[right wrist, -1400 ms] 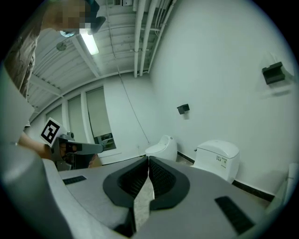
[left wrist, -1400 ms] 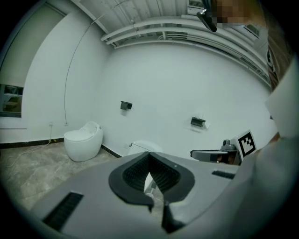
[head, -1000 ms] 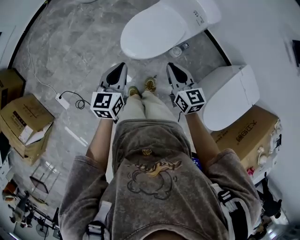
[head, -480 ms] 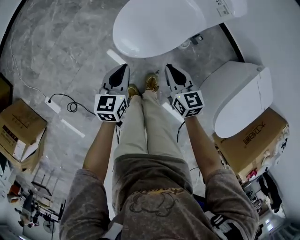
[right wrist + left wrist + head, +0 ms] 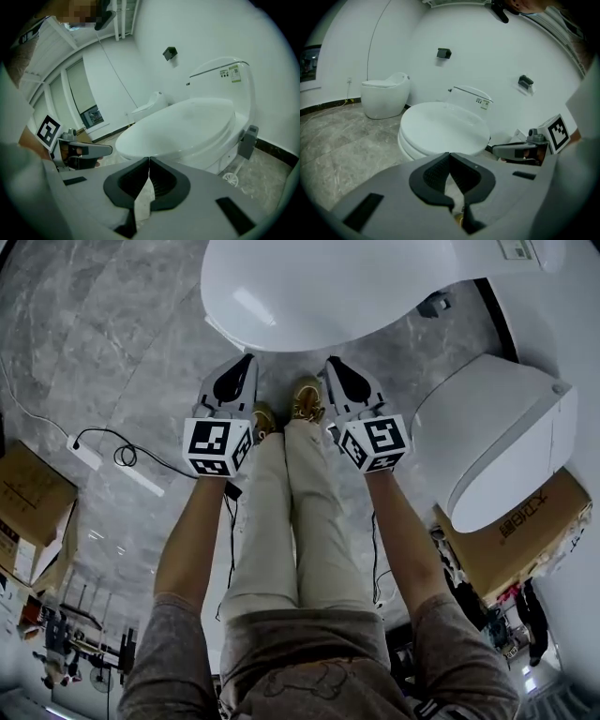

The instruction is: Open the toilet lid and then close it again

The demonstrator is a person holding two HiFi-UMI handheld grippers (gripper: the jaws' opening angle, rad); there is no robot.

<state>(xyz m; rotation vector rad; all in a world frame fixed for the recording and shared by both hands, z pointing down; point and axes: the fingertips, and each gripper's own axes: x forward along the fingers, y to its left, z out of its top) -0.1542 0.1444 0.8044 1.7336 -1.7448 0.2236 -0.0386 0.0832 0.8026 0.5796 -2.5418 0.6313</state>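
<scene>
Left tool (image 5: 242, 369) and right tool (image 5: 336, 369) are both pinched fully closed and empty, side by side just below the toilet lid (image 5: 347, 287), which lies shut at the upper centre of the head view. Closed like this, they could skid off the lid's smooth, glossy, rounded white plastic edge instead of catching under it.
</scene>
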